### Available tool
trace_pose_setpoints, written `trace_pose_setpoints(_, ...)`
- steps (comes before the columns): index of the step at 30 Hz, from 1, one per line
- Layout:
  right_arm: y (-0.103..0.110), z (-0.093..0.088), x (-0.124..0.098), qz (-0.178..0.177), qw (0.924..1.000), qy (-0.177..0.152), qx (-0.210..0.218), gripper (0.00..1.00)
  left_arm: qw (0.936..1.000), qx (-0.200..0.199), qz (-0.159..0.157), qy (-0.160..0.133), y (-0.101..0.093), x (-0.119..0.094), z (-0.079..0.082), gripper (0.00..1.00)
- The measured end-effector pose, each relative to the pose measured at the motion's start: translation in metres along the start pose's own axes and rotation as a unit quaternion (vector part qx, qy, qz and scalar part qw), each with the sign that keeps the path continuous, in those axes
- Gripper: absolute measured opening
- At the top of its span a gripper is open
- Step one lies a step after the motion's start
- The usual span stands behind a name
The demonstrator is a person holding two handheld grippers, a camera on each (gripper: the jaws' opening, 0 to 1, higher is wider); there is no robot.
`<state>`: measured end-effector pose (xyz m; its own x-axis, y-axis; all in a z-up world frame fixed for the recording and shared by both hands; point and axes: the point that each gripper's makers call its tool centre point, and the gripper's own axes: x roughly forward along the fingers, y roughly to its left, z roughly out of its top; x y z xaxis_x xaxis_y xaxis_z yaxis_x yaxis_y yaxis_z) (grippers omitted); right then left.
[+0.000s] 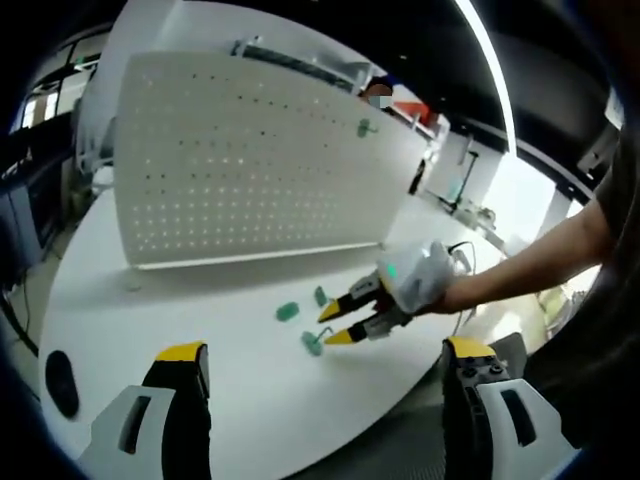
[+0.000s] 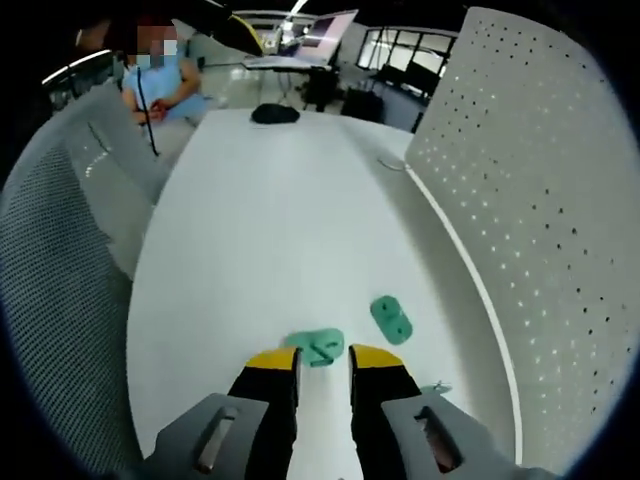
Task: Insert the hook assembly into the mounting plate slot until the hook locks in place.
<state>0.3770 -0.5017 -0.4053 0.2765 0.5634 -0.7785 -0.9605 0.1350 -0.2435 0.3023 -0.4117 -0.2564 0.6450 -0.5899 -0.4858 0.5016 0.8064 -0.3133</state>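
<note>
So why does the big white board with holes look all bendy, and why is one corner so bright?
In the left gripper view, the fisheye lens bows the pegboard and the table edge, and window glare washes out the right side. In the right gripper view, the pegboard curves too, and the far room looks soft.

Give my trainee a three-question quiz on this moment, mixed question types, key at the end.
1. True or false: a green hook already hangs on the pegboard.
2. How many green pieces lie on the table in the left gripper view? A) one B) three C) five
3. Which piece is the right gripper closest to: the flat piece at its tips, or the piece nearer the pegboard?

Key: 1 true; 2 B; 3 the flat piece at its tips.
</note>
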Motion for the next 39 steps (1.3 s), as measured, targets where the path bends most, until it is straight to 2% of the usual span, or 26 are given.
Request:
trace_pose_setpoints(6, 0.001, 0.000, 0.003, 0.007, 0.9995, 0.004, -0.031, 0.12, 1.0000, -0.003, 0.001, 0.000, 0.002, 0.000, -0.001, 0.98)
trace_pose_setpoints(10, 0.003, -0.002, 0.006, 0.011, 0.9992, 0.007, -0.038, 0.07, 1.0000, -0.005, 0.001, 0.001, 0.002, 0.001, -0.001, 0.98)
trace_pose_setpoints(16, 0.002, -0.003, 0.005, 0.009, 0.9992, 0.011, -0.036, 0.07, 1.0000, -0.005, 0.000, 0.001, 0.002, 0.002, -0.001, 0.97)
trace_pose_setpoints(19, 0.003, -0.002, 0.003, 0.012, 0.9998, 0.016, 0.009, 0.07, 1.0000, -0.005, -0.001, 0.000, 0.002, 0.003, 0.001, 0.97)
trace_pose_setpoints(23, 0.001, 0.000, 0.002, 0.011, 0.9989, 0.010, 0.044, 0.06, 1.0000, -0.003, -0.003, 0.000, 0.001, 0.005, 0.002, 0.97)
trace_pose_setpoints(25, 0.002, -0.002, 0.000, 0.011, 0.9965, 0.014, 0.082, 0.06, 1.0000, -0.002, -0.004, 0.000, 0.000, 0.005, 0.002, 0.97)
trace_pose_setpoints(28, 0.000, -0.005, 0.000, 0.004, 0.9933, 0.022, 0.113, 0.06, 1.0000, -0.001, -0.006, 0.000, -0.001, 0.006, 0.002, 0.97)
trace_pose_setpoints(31, -0.002, -0.008, -0.004, 0.000, 0.9815, 0.037, 0.188, 0.06, 1.0000, -0.003, -0.007, 0.001, -0.002, 0.006, 0.001, 0.97)
trace_pose_setpoints(32, -0.001, -0.009, -0.005, 0.004, 0.9755, 0.041, 0.216, 0.06, 1.0000, -0.003, -0.007, 0.001, -0.003, 0.006, 0.001, 0.97)
trace_pose_setpoints(33, -0.002, -0.009, -0.005, 0.006, 0.9724, 0.042, 0.230, 0.06, 1.0000, -0.003, -0.007, 0.001, -0.003, 0.005, 0.001, 0.97)
trace_pose_setpoints(36, -0.002, -0.010, -0.007, 0.012, 0.9534, 0.039, 0.299, 0.05, 1.0000, -0.003, -0.007, 0.000, -0.003, 0.005, 0.002, 0.97)
trace_pose_setpoints(39, -0.004, -0.012, -0.009, 0.007, 0.9446, 0.037, 0.326, 0.05, 1.0000, -0.002, -0.006, -0.003, -0.003, 0.004, 0.003, 0.97)
